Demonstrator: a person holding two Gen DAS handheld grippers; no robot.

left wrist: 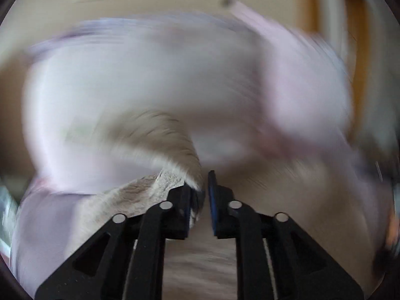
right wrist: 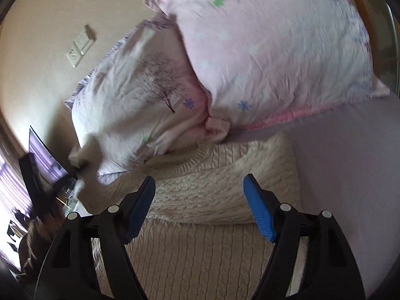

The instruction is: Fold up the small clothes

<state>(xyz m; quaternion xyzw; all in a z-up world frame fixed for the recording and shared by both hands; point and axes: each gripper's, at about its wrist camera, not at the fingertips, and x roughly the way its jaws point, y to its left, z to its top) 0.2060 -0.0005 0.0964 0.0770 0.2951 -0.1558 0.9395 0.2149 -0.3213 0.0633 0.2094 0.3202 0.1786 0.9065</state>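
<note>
A cream cable-knit sweater (right wrist: pixel 212 190) lies on the bed, its collar toward the pillows and a fold across its middle. My right gripper (right wrist: pixel 200 200) is open and empty, hovering just above the sweater. In the blurred left wrist view, my left gripper (left wrist: pixel 202 200) is nearly closed and pinches a piece of the cream sweater (left wrist: pixel 160 150), which rises from the jaws and curls to the left.
Two pink-white floral pillows (right wrist: pixel 262 50) (right wrist: pixel 135 100) lean against the beige wall behind the sweater. A lilac bedsheet (right wrist: pixel 350 162) stretches to the right. A black stand with a screen (right wrist: pixel 40 170) sits off the bed's left edge. Wall sockets (right wrist: pixel 80 45) are above.
</note>
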